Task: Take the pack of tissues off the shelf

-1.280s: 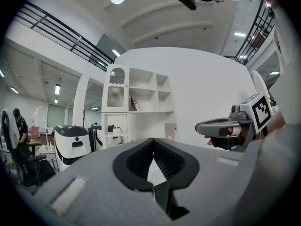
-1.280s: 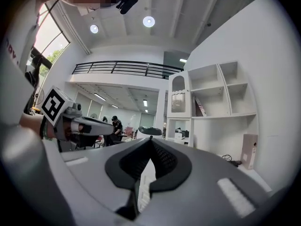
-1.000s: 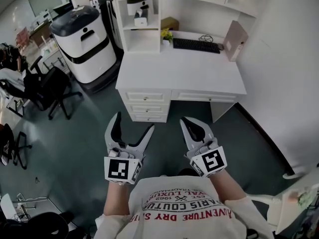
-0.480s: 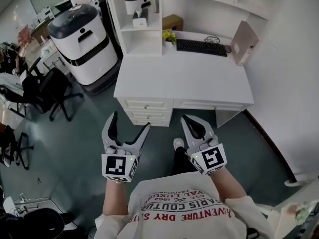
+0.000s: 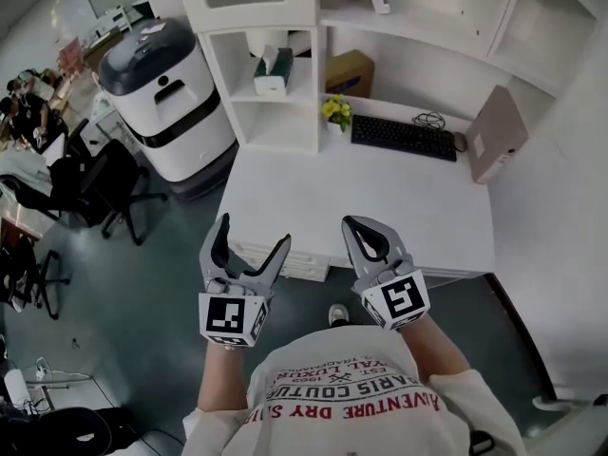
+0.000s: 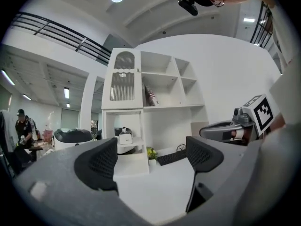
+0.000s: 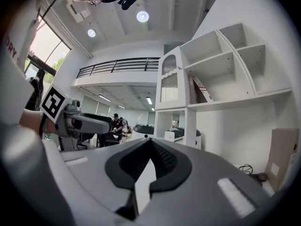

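Closer now is the white desk [image 5: 380, 207]: the person has walked toward it with both grippers, and their tips, which were well short of it a second ago, reach its front edge in the head view.

At the far left a white machine [image 5: 166, 93] with a dark lid stands beside the shelf unit [image 5: 217, 74]. The left gripper [image 5: 254, 234] has its jaws wide apart and nothing between them; only the desk top shows through the gap. The pack of tissues [image 5: 273, 70] stands in an open compartment of the shelf unit, above the left end of the desk and well apart from both grippers. To its right are a small pot of yellow flowers [image 5: 332, 114] and a black keyboard [image 5: 404, 137]. The right gripper [image 5: 358, 226] has its jaws closed together and empty.

I judge the task hardly begun — only the approach is under way. What is left: reach the compartment, close on the pack, and draw it out.
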A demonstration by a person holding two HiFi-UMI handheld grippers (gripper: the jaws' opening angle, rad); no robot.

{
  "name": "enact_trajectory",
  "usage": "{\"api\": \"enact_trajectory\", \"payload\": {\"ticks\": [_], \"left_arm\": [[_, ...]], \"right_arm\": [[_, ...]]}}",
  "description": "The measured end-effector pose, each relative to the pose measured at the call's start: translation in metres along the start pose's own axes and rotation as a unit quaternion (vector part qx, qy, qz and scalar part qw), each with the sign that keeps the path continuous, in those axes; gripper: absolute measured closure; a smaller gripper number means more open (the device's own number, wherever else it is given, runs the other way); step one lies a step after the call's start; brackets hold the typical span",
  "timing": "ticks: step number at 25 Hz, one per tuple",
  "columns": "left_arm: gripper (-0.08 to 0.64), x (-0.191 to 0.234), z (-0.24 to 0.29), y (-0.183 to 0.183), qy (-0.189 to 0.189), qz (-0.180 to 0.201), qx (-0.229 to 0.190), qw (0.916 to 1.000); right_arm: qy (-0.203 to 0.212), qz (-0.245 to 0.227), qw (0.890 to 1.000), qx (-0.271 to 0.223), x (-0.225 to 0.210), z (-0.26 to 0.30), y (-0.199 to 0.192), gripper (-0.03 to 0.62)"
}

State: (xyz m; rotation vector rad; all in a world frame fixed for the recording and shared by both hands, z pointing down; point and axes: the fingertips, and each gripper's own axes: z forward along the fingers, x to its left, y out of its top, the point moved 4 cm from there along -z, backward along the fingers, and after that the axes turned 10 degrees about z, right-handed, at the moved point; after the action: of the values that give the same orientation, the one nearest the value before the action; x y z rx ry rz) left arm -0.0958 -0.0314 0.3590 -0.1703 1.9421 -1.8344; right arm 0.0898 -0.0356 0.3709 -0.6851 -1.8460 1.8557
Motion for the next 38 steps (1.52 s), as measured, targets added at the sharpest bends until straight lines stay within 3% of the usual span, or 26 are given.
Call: {"api": "enact_trajectory", "payload": {"ticks": [7,15,21,28,31,38], "left_arm": [[0.101,0.016,0.095,-0.017,0.03,-0.02,0.016,0.9992],[0.101,0.039,0.162,-0.035,0.035,-0.021,0.053,0.9977],[0.101,0.089,0.218,-0.036,0.041,-0.03,0.054,0.9973],[0.098,0.129,0.295,-0.05,0.007,-0.007,0.062,0.998],[0.089,0.144,0.324,-0.056,-0.005,-0.023,0.055,0.9982],[0.025,0.16,0.382,-0.078,-0.018,-0.008,0.073,0.9971]], "right_arm": [[0.021,-0.001,1.0,0.016,-0.081,0.058,-0.002,0.592],[0.023,0.014,0.999,0.031,-0.124,0.105,-0.007,0.592],[-0.006,0.017,0.999,0.038,-0.14,0.148,-0.006,0.592],[-0.041,0.016,0.998,0.038,-0.159,0.208,-0.003,0.592],[-0.06,0.023,0.997,0.042,-0.166,0.228,-0.009,0.592],[-0.089,0.016,0.995,0.053,-0.181,0.261,-0.018,0.592]]}}
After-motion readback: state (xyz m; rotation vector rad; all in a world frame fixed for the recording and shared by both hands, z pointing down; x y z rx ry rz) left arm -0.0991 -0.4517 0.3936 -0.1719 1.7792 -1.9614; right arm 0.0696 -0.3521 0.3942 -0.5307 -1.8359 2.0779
